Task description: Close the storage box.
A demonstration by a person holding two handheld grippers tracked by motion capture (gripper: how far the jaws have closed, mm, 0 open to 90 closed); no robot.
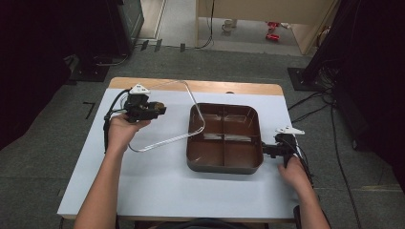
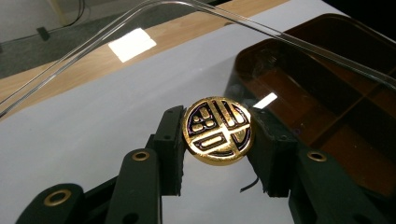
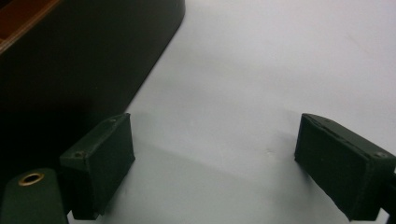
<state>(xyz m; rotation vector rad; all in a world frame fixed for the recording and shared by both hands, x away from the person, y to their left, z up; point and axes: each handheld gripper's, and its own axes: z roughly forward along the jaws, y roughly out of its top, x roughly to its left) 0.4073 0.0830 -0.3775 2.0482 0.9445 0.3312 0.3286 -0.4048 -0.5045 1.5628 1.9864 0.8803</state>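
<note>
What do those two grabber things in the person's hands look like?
Both are black. The left gripper and right gripper each carry a pale three-cornered plate on top and trail a black cable. Their blocky fingers have brass-coloured rivets. The forearms are bare, with no sleeves.

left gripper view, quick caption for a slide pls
Left gripper shut on the gold knob of a clear lid, lifted above the brown divided tray.

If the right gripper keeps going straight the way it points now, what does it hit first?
Probably nothing soon: the open right gripper faces bare white table. The brown tray lies just off beside one jaw, so it may graze that; depth is unclear.
</note>
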